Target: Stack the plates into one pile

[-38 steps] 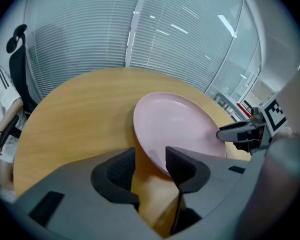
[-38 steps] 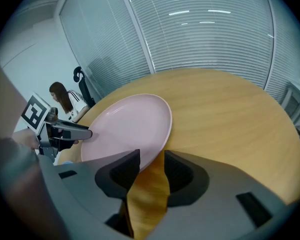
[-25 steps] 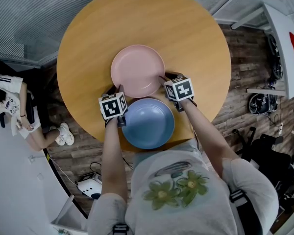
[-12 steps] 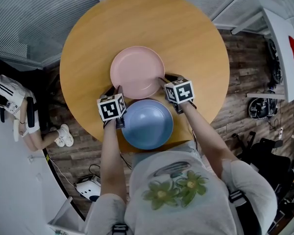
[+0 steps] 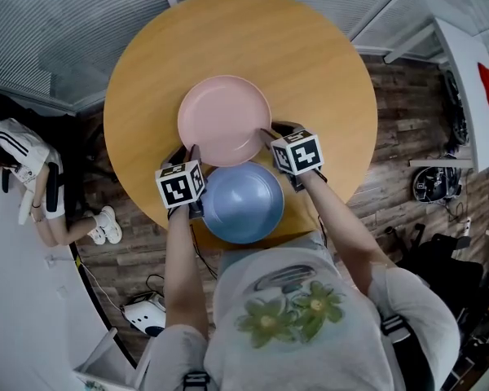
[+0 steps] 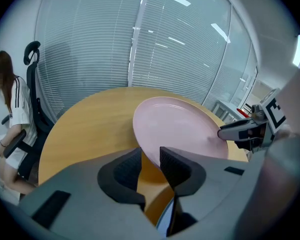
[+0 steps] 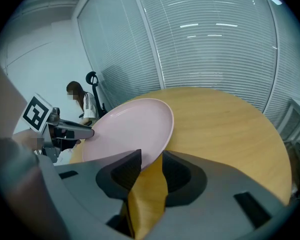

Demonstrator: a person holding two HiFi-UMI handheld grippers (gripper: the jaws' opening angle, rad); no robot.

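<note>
Pink plate (image 5: 224, 119) is gripped by its rim on two sides and, as far as can be judged, is carried just clear of the table (image 5: 310, 55), over the middle of the round top. The left gripper (image 6: 150, 160) is closed down to a narrow gap, and the plate's near-left rim is pinched between its pads. The right gripper (image 7: 149, 166) is closed the same way on the near-right rim. Nothing else is held by either one.

Blue plate (image 5: 243, 202) lies flat close by the table's near edge, between the two forearms and just nearer than the pink one. It is taken to be the base of the pile.

For the step to be done well, the two grips should be moved as one, at the same height and the same distance apart, so that the thin rim is neither twisted nor pulled out of a pad. Only the nearer part of the rim is held, so the far side is unsupported, and a droop there should be watched for. The pink plate should be brought toward the near edge until it is centred over the blue one. It should then be lowered level until its weight is taken from below, and only then should both pairs of jaws be opened, together. Room for the lower pads must be kept beside the blue rim.

Both plates are empty. The blue one looks the deeper, so the pink plate may rest on its rim rather than settle inside. Careful centring is therefore called for.
</note>
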